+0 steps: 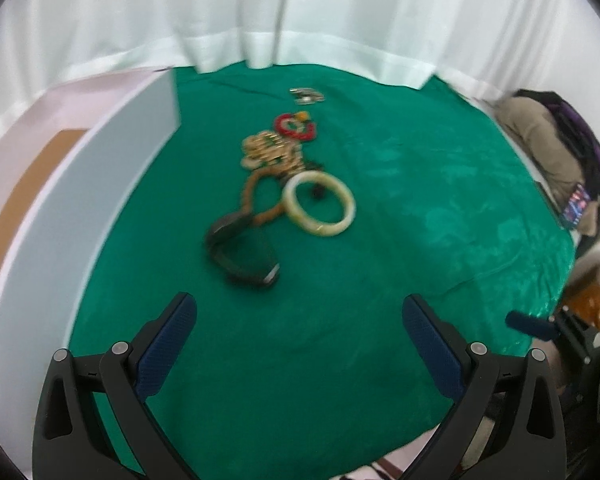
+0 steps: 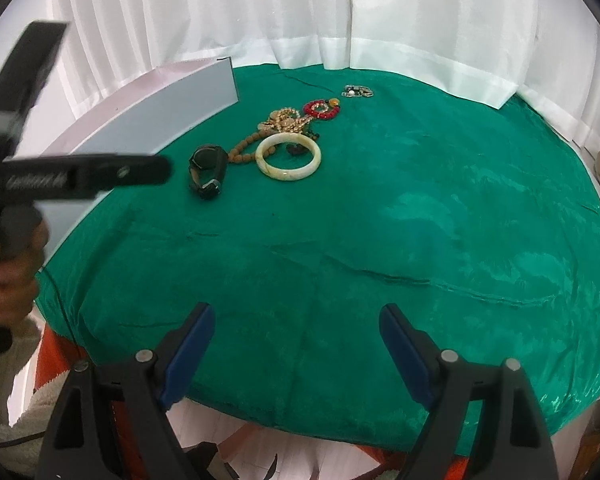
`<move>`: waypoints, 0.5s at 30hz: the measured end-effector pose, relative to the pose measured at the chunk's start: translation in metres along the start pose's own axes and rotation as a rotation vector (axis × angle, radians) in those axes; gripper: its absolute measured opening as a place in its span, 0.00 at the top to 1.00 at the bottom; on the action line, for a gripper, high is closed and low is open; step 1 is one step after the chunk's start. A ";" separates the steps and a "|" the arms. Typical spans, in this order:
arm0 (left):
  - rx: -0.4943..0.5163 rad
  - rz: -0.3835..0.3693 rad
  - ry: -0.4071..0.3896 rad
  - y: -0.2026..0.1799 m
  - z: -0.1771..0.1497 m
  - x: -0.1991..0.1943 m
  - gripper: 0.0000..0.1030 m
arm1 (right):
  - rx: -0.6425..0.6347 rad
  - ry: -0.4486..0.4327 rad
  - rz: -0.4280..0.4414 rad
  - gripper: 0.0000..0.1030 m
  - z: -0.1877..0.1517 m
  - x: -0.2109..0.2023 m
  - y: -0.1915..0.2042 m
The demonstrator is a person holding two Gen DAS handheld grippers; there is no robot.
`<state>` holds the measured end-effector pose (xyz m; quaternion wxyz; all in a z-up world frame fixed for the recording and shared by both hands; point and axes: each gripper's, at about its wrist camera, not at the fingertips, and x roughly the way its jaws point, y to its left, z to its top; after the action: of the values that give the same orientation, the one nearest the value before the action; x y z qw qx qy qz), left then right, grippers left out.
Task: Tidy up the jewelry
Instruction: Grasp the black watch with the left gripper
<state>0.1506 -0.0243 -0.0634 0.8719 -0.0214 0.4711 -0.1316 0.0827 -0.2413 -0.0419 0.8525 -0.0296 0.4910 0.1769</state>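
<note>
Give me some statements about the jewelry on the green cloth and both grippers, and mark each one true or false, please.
1. Both the left gripper and the right gripper are open and hold nothing. True.
2. The pale bangle lies inside the white box. False: it lies on the green cloth.
3. The black watch lies nearer the box than the bangle does. True.
4. The red bead bracelet is in the right gripper. False: it rests on the cloth, beyond the bangle.

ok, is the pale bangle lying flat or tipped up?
Flat. The pale bangle lies ring-down on the green cloth, its full hoop visible in both wrist views, beside the black watch.
</note>
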 end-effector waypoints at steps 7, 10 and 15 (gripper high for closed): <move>-0.016 -0.060 0.025 0.005 0.021 0.046 0.20 | 0.043 0.008 -0.013 0.17 -0.002 0.004 -0.016; -0.036 -0.045 0.037 0.012 0.025 0.061 0.27 | 0.063 0.011 -0.014 0.17 -0.004 0.006 -0.023; -0.047 -0.041 0.068 0.014 0.030 0.082 0.37 | 0.082 0.025 -0.012 0.17 -0.004 0.014 -0.032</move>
<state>0.2213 -0.0340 -0.1161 0.8518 -0.0469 0.5029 -0.1392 0.0962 -0.2680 -0.0594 0.8478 0.0003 0.5084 0.1510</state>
